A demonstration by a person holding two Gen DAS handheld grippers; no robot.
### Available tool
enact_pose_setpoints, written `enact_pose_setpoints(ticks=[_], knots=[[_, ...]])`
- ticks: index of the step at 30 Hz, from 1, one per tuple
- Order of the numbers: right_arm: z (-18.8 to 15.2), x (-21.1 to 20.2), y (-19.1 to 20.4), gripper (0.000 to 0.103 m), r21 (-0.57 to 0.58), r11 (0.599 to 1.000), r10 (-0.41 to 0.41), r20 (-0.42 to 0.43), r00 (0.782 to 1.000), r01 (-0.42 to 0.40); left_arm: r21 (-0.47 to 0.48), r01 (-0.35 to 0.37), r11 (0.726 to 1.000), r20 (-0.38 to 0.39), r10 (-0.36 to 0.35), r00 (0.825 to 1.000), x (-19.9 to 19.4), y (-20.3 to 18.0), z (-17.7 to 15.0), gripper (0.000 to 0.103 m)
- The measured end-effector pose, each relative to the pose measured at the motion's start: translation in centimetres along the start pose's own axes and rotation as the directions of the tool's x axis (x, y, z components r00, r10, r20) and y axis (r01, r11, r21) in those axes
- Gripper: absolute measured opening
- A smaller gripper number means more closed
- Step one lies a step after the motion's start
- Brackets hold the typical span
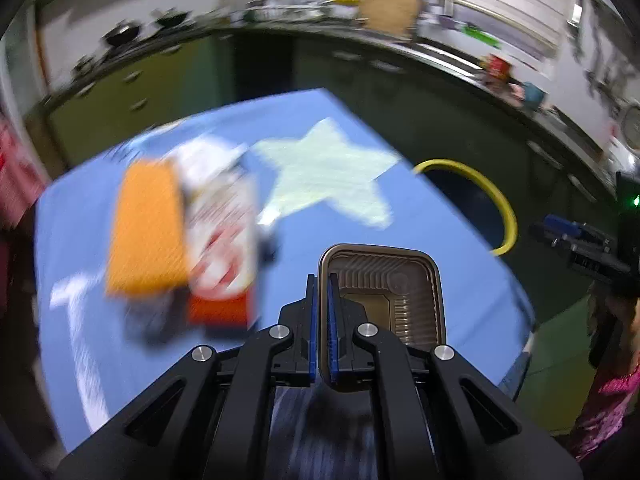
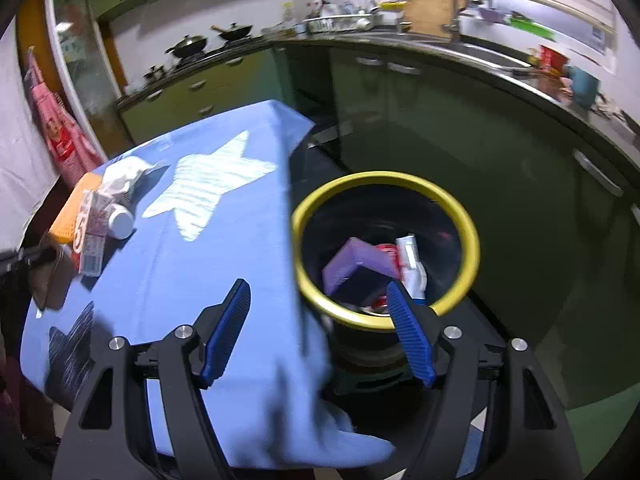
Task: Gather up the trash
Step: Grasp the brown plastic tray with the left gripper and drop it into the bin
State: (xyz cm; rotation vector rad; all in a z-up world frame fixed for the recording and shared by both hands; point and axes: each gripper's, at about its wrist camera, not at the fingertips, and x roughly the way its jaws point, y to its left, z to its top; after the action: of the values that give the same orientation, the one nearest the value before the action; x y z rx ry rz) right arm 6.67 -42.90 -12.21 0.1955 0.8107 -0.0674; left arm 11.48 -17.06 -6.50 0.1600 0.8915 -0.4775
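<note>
Left wrist view, left gripper [image 1: 322, 280] clamped on brown plastic tray [image 1: 386, 292] rim, right gripper [image 2: 318, 292] jaws apart, empty, above yellow-rimmed bin [image 2: 474, 248]

The brown ribbed plastic tray [image 1: 386, 292] looks thin and moulded, its grooved floor faintly glossy. The pale blue cloth with star prints [image 2: 224, 264] over the tabletop is matt woven fabric, hanging in soft folds at its edge. The left claw [image 1: 322, 320] has matt black plastic arms, bright brushed-metal pivot pins and blue ridged rubbery pads; the right claw [image 2: 316, 340] is built alike. The round bin with a yellow rim [image 2: 470, 240] has a smooth, glossy plastic ring. The orange rectangular sponge-like block [image 2: 74, 210] looks rough and porous. The white printed carton [image 2: 93, 240] is smooth coated paper. The crumpled white tissue [image 2: 126, 176] is soft and matt.
</note>
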Motion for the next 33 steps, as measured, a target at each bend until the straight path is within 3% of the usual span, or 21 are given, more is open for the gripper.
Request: enact_pose_setpoints(ticks=[4,10,17,19,21,23,28,31,33], knots=[[-0.9,-1.6,-2.8,0.068,0.051,0.998,-0.046,0.025,0.999,0.045,0.105,0.061,0.993,0.020,-0.063,0.998,2.2,-4.7,4.8,0.005],[-2.6,-3.2,-7.5,0.068,0.143,0.984,-0.113,0.021,0.993,0.109,0.259,0.147,0.955,0.001,-0.153,0.988,7.8,-14.6,11.8,0.005],[-3.7,-3.2,-10.6,0.068,0.199,0.970,-0.143,0.000,0.990,0.140,0.306,0.186,0.934,-0.102,-0.162,0.982,16.2,-21.8,15.2,0.005],[-3.7,-2.9,-10.8,0.069,0.199,0.970,-0.142,-0.006,0.990,0.140,0.303,0.189,0.934,-0.117,-0.160,0.980,17.8,-22.5,15.3,0.005],[-3.6,-2.7,-10.9,0.069,0.199,0.970,-0.142,-0.009,0.990,0.141,0.290,0.197,0.937,-0.140,-0.162,0.977,19.8,-23.4,15.5,0.013],[-3.4,-2.6,-10.8,0.069,0.197,0.970,-0.142,-0.007,0.990,0.141,0.273,0.193,0.942,-0.149,-0.157,0.976,21.1,-23.7,15.7,0.051],[-3.2,-2.9,-10.1,0.071,0.184,0.973,-0.144,-0.002,0.990,0.142,0.268,0.183,0.946,-0.105,-0.160,0.982,19.5,-22.3,15.4,0.053],[-3.2,-2.8,-9.8,0.071,0.178,0.974,-0.144,-0.006,0.990,0.143,0.229,0.211,0.950,-0.037,-0.209,0.977,15.6,-19.6,15.4,0.054],[-3.1,-2.7,-9.4,0.071,0.171,0.975,-0.141,-0.011,0.990,0.141,0.194,0.221,0.956,0.027,-0.230,0.973,12.3,-16.9,15.2,0.062]])
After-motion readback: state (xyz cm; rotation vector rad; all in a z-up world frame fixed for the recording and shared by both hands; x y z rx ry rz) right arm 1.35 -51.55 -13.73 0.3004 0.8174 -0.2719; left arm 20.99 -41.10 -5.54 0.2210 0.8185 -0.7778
